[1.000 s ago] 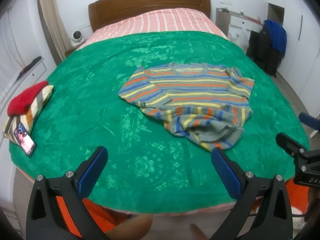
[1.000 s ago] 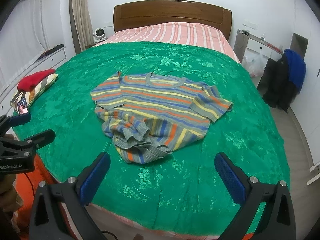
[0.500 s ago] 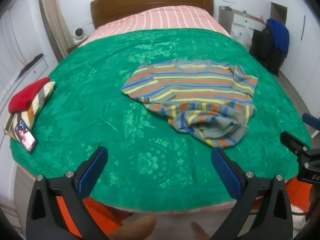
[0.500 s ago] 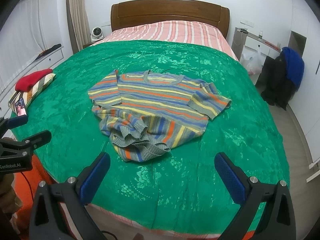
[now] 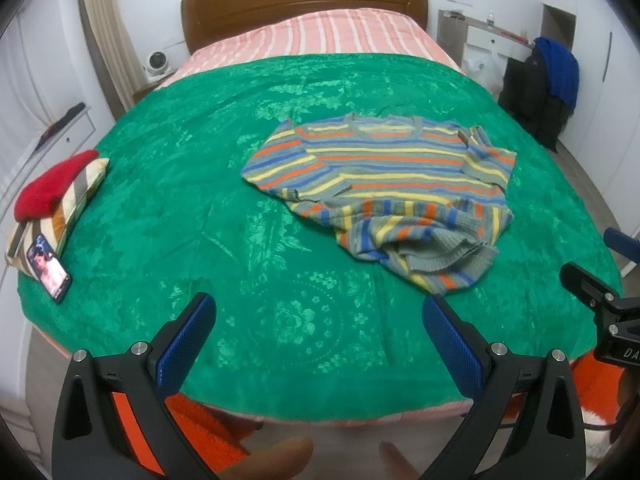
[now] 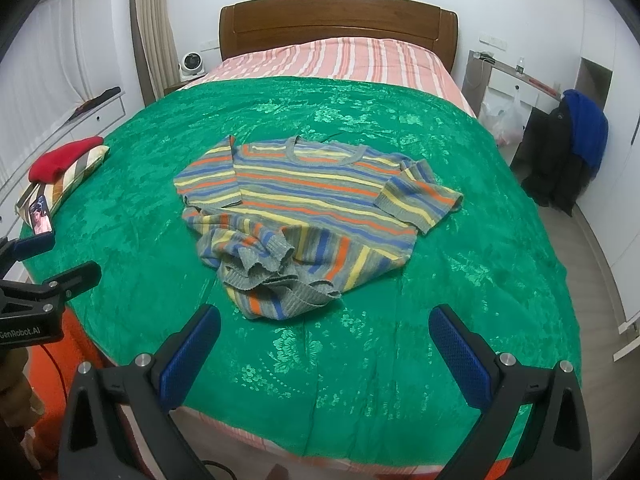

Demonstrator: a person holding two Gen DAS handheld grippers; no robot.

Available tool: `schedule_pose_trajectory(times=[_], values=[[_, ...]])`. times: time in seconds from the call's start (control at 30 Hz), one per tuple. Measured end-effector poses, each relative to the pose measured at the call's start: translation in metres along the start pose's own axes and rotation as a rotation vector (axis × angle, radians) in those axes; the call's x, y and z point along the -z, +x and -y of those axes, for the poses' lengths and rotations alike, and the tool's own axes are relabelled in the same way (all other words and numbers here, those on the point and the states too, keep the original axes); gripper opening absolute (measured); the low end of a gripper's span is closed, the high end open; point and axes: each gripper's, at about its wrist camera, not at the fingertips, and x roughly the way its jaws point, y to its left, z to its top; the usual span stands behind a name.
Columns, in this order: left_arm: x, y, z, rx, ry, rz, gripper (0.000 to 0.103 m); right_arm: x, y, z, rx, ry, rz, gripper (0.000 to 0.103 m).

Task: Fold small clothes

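Both views have drawn nearer the sweater (image 5: 384,192) (image 6: 308,216), rumpled mid-bed (image 5: 160,208). Left hand-held gripper (image 5: 318,340) and right hand-held gripper (image 6: 326,344) spread wide, empty, over near edge.

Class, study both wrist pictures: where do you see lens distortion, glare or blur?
Left wrist view: fisheye bends the green bedspread into a dome, dark vignette fills the corners, and the striped sweater looks sharp. Right wrist view: same barrel curve, soft sheen on the bedspread's floral pattern, and only the open right gripper looks slightly soft.
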Motion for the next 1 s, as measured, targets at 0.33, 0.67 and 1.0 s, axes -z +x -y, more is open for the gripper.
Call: schedule_pose_trajectory(times=[0.33, 0.67, 1.0], values=[[0.001, 0.004, -0.001, -0.007, 0.002, -0.013, 0.103, 0.002, 0.004, -0.001, -0.004, 0.005, -0.011, 0.103], [0.002, 0.011, -0.006, 0.003, -0.012, -0.045, 0.103, 0.003, 0.005, 0.001, -0.009, 0.011, -0.012, 0.103], [0.009, 0.033, -0.052, 0.081, -0.166, -0.089, 0.103, 0.001, 0.006, 0.051, 0.027, 0.145, 0.037, 0.103]])
